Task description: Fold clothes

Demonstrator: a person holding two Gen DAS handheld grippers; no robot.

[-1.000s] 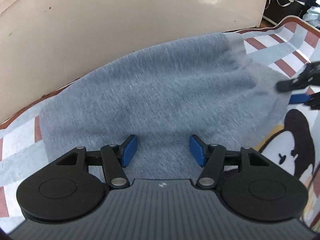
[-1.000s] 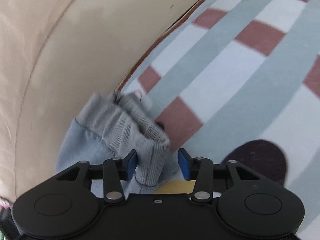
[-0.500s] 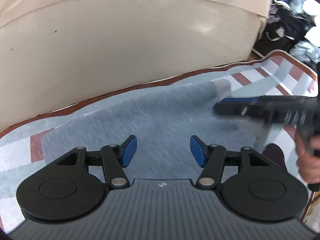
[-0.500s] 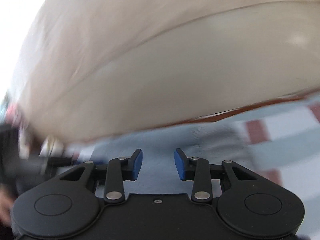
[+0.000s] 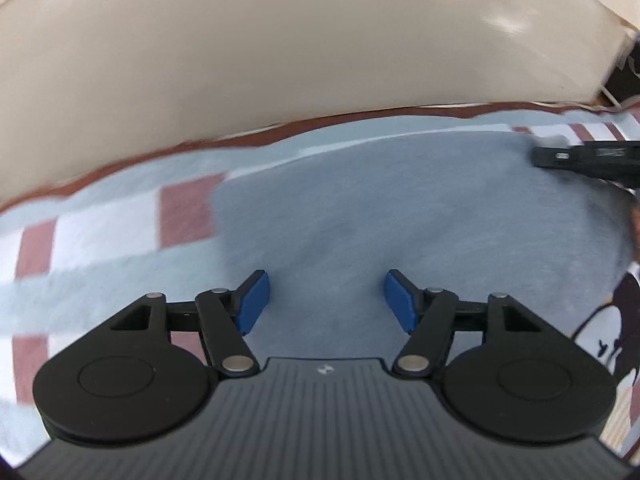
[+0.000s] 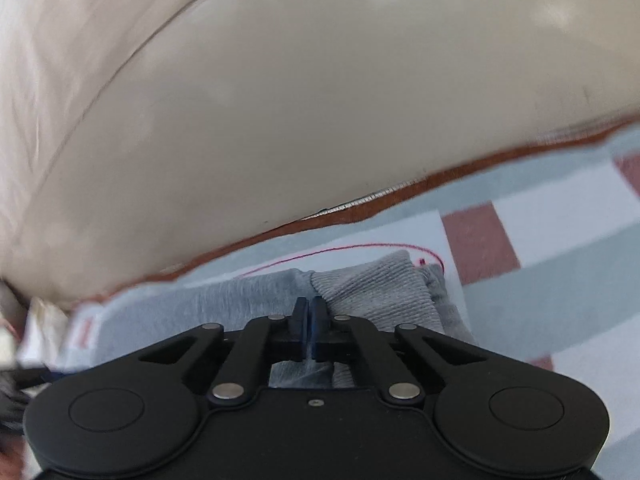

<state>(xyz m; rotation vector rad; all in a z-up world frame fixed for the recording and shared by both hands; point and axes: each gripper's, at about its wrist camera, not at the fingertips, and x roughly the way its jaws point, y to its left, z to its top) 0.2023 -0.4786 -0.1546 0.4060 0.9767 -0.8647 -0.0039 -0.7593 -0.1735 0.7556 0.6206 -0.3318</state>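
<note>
Left fingers (image 5: 253, 307): stood apart, having just widened, nothing between them; left gripper (image 5: 326, 305) hung over the grey garment (image 5: 400, 216).
Right fingers (image 6: 317, 316): pressed together (whether cloth was pinched, I could not tell); right gripper (image 6: 307, 314) sat at the ribbed cuff (image 6: 376, 292).
Garment: spread across mid-frame on the striped mat (image 5: 100, 248).
Background: beige sofa (image 6: 280, 100), upper frame.

A: Where does the grey garment (image 5: 400, 208) lie?
B: Flat on the striped mat (image 5: 100, 248), just below the beige sofa front (image 5: 280, 48).
A: The left gripper (image 5: 326, 300)?
B: Over the garment, jaws just widened, nothing between them.
A: The right gripper (image 5: 588, 158)?
B: At the garment's far right corner.
</note>
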